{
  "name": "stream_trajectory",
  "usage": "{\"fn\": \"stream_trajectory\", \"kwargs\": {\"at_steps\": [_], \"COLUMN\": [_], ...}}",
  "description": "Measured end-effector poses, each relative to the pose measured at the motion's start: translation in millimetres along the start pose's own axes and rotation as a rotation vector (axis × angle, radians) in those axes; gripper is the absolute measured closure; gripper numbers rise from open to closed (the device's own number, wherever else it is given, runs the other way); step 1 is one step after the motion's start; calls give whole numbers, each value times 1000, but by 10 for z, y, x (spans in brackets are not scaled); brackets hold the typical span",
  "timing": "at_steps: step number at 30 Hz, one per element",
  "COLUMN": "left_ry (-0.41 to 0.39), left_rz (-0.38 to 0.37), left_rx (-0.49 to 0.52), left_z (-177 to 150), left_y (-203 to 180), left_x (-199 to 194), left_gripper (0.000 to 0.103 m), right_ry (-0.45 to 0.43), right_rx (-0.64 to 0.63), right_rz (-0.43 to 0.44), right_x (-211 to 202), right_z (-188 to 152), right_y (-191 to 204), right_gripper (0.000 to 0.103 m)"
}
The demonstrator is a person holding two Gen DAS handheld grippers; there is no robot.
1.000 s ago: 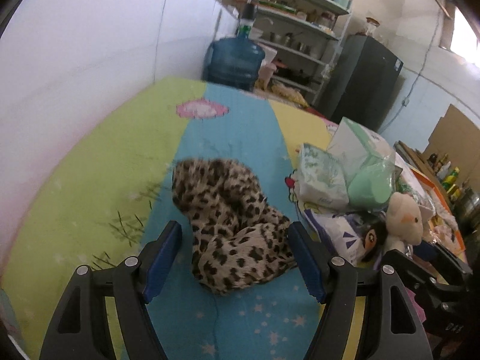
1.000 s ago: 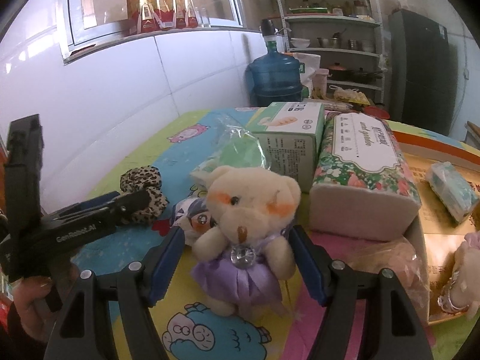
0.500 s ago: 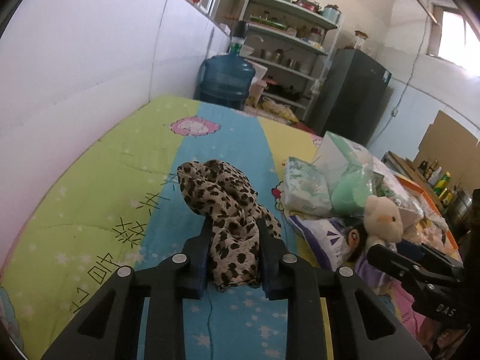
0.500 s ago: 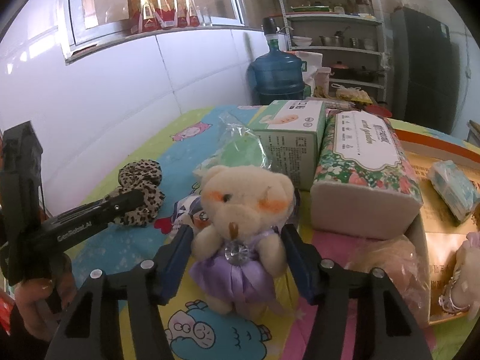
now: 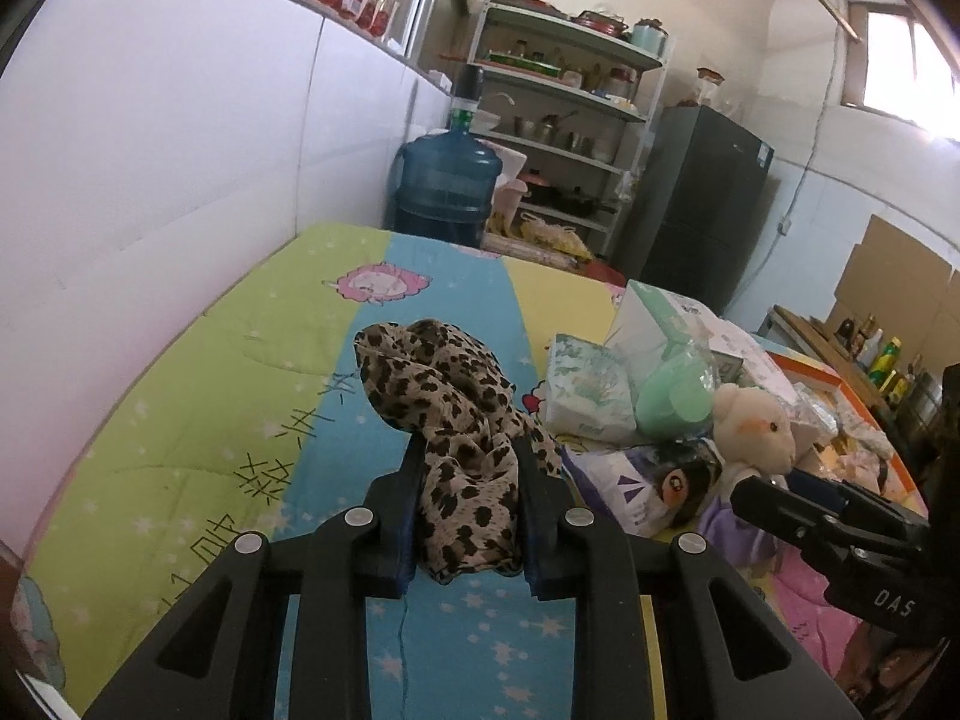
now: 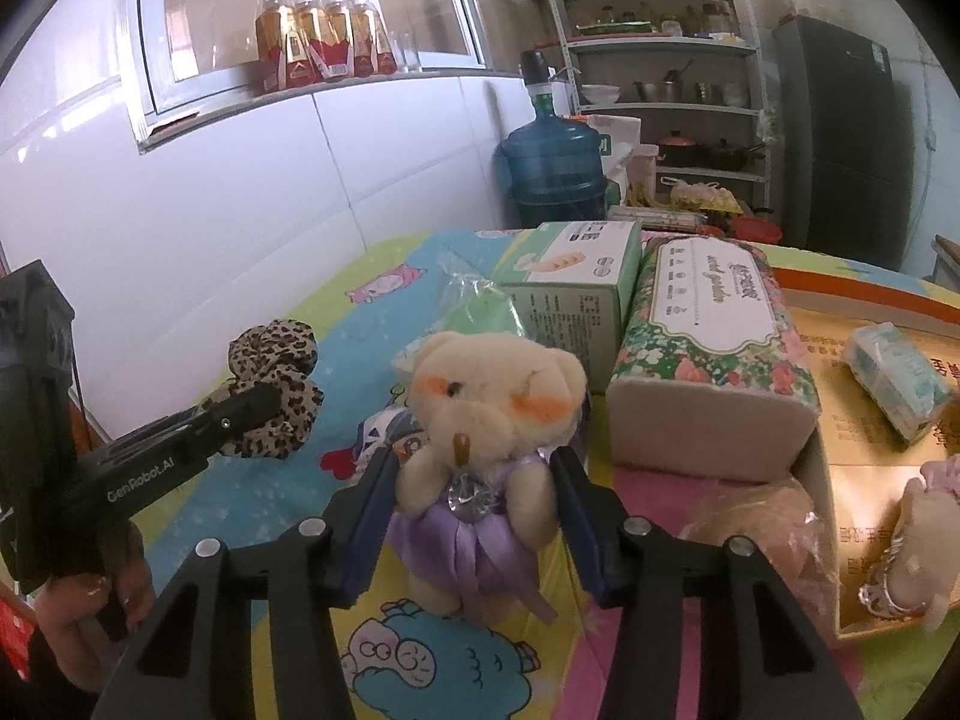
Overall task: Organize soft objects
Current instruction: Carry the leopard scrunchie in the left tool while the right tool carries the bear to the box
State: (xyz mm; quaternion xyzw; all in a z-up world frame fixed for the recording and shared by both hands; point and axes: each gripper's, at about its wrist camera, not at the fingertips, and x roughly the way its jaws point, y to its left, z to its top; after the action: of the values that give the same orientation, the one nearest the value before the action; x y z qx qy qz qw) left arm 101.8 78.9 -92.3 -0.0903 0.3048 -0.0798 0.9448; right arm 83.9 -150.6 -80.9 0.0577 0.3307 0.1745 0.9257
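A leopard-print cloth (image 5: 432,372) lies bunched on the bright quilt (image 5: 198,396). My left gripper (image 5: 468,450) is shut on its near end, and the pinched part hangs between the blue pads. From the right wrist view the left gripper (image 6: 258,405) shows at the left with the leopard-print cloth (image 6: 270,354) in its tips. A cream teddy bear (image 6: 492,396) in a purple dress stands between the fingers of my right gripper (image 6: 474,468). Its jaws are closing, and the pads touch the bear's arms. The teddy bear (image 5: 753,420) also shows at the right of the left wrist view.
A floral tissue pack (image 6: 708,360), a green box (image 6: 576,276) and a bagged green item (image 5: 672,390) crowd behind the bear. A cardboard box (image 6: 870,312) at right holds a small tissue pack and another plush toy (image 6: 918,540). A white wall runs along the left; a water bottle (image 5: 447,192) stands beyond.
My left gripper shut on the leopard cloth and raised its end a little. The right jaws narrowed from wide of the bear to against its arms.
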Motion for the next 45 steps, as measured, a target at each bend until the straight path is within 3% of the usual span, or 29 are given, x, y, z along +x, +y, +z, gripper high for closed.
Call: {"fn": "stream_trajectory", "kwargs": {"at_steps": [22,45], "left_ry": [-81,-110], "left_rz": [-35,-111], "left_rx": [70,188], "left_z": [82,245], "left_y": [-347,-1093], "left_x": [-396,-469], "left_gripper": [77,76], "right_ry": [-93,-187], "right_rx": [7,62], "right_rz": [15,-21], "right_x": [-516,-976], "right_z": [-46,-20], "right_y": [-99,-498], "right_gripper": [51,51]}}
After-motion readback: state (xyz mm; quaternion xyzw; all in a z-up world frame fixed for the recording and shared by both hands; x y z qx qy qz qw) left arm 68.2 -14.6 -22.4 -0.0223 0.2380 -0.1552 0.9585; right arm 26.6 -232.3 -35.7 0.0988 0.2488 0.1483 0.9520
